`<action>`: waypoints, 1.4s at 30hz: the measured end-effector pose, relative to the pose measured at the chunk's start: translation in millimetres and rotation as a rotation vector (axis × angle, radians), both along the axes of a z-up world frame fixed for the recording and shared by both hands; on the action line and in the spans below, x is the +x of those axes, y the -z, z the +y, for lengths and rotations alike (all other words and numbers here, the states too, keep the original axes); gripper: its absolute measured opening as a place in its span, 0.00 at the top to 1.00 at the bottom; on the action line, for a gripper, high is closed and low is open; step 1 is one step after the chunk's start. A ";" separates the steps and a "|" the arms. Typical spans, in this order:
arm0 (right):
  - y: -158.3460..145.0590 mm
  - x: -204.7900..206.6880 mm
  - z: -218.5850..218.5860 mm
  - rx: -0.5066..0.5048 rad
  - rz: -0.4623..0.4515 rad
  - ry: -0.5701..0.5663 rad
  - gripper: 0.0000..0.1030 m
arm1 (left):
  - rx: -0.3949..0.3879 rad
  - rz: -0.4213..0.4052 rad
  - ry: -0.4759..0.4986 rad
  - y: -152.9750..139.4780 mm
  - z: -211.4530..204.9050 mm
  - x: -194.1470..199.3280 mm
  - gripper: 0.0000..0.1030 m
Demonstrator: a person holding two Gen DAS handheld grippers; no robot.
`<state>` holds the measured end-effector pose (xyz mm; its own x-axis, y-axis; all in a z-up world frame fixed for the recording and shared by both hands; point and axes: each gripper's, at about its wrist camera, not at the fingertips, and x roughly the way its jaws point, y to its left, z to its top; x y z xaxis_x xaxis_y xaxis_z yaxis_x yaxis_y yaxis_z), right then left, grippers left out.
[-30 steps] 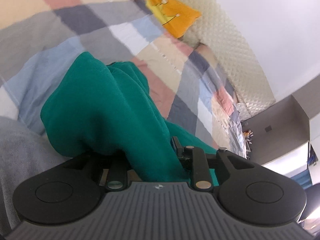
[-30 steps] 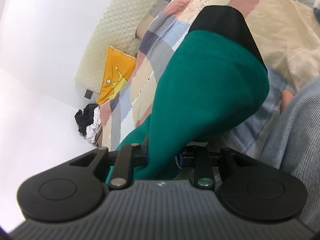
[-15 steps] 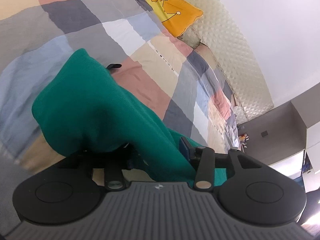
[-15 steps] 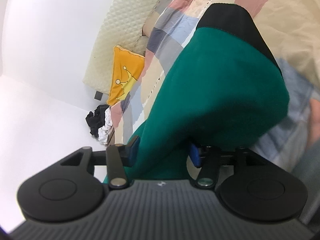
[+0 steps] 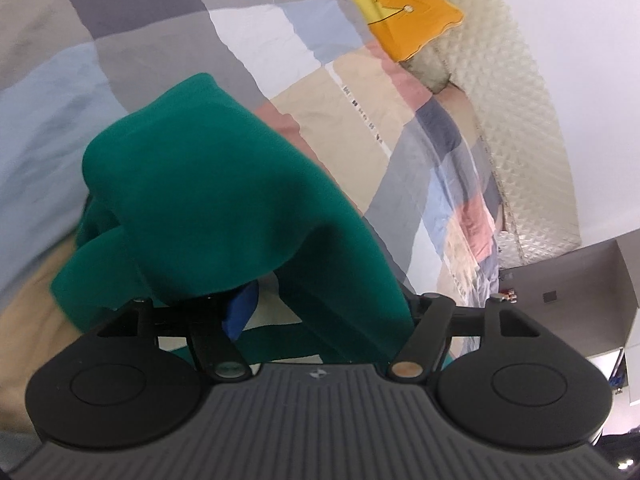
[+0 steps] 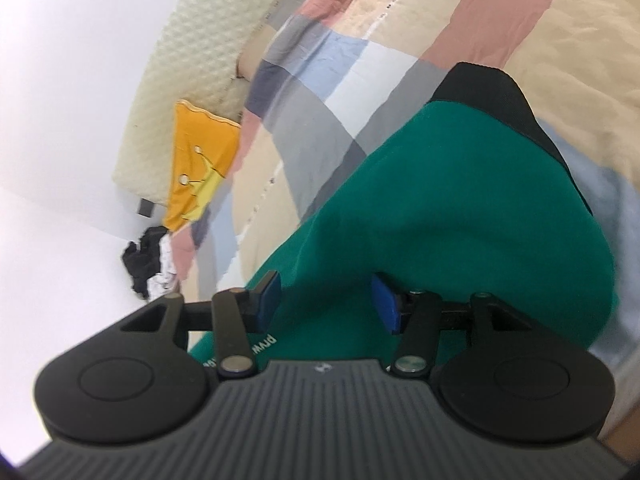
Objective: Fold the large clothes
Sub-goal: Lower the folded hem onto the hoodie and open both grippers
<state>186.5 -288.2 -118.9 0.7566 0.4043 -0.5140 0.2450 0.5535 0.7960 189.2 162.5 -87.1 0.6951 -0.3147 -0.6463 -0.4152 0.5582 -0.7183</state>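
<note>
Both grippers — left [image 5: 328, 312], right [image 6: 326, 300] — angled down, jaws just opening, green garment [image 5: 208, 208] slack between them.

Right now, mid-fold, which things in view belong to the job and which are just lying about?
Job:
green garment, black band at one end
left gripper
right gripper
patchwork bed cover, the folding surface

Lying about:
yellow crown cushion
black and white clothes heap
quilted headboard
</note>
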 end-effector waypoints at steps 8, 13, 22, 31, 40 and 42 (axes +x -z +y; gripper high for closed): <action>26.3 43.3 1.5 -0.081 -0.009 -0.017 0.51 | -0.049 0.033 0.029 40.5 7.8 64.8 0.30; 38.7 61.7 7.2 -0.184 -0.027 -0.055 0.52 | -0.092 0.011 0.061 69.4 13.6 90.1 0.30; 44.8 76.5 14.3 -0.266 -0.039 -0.040 0.53 | -0.107 -0.027 0.131 77.7 17.7 103.1 0.29; 41.0 74.8 20.4 -0.324 -0.059 -0.073 0.52 | -0.112 -0.133 0.223 53.3 21.3 71.3 0.16; 32.0 64.3 16.2 -0.295 -0.077 -0.091 0.51 | 0.007 -0.234 0.206 22.3 14.0 37.4 0.09; 26.0 55.8 16.9 -0.299 -0.103 -0.099 0.49 | 0.068 -0.235 0.227 19.1 3.2 36.9 0.09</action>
